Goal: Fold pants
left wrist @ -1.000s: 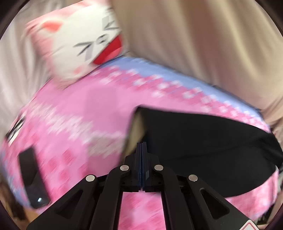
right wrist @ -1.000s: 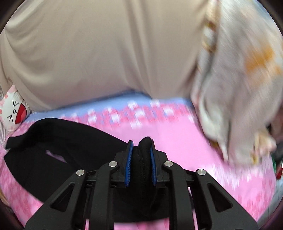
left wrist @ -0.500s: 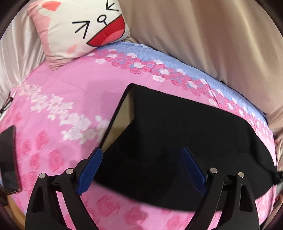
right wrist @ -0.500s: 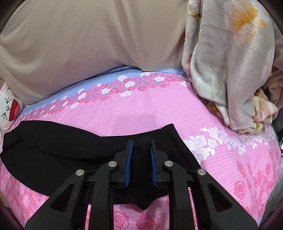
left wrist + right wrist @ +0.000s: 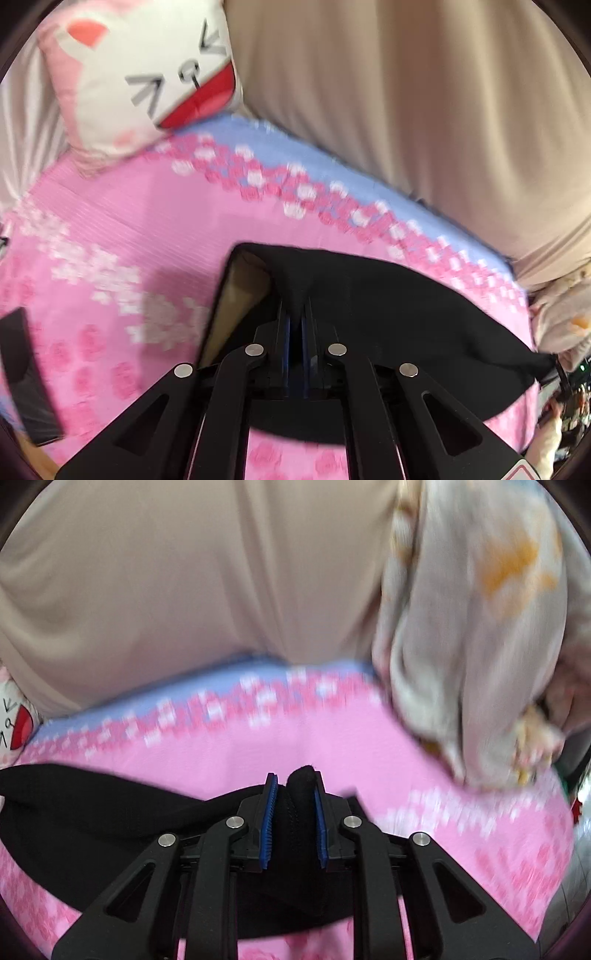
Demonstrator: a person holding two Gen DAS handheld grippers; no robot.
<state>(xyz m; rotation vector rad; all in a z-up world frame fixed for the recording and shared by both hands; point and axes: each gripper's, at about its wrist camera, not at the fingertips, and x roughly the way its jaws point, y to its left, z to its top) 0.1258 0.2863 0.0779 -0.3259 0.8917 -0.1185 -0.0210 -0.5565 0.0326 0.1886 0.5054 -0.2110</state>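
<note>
Black pants (image 5: 399, 306) lie across a pink flowered bed sheet (image 5: 140, 229). In the left wrist view my left gripper (image 5: 295, 314) is shut on the pants' top edge next to an opening that shows a tan lining (image 5: 236, 295). In the right wrist view my right gripper (image 5: 293, 786) is shut on a bunched fold of the pants (image 5: 92, 812), and the cloth stretches away to the left. Both views are blurred by motion.
A cat-face pillow (image 5: 147, 74) lies at the far left of the bed. A beige curtain (image 5: 184, 590) hangs behind the bed. A grey flowered blanket (image 5: 480, 627) is heaped at the right. A dark phone (image 5: 26, 376) lies near the left edge.
My left gripper, open half a second ago, has shut on the pants' edge. My right gripper has kept its hold. Both cameras are moving again.
</note>
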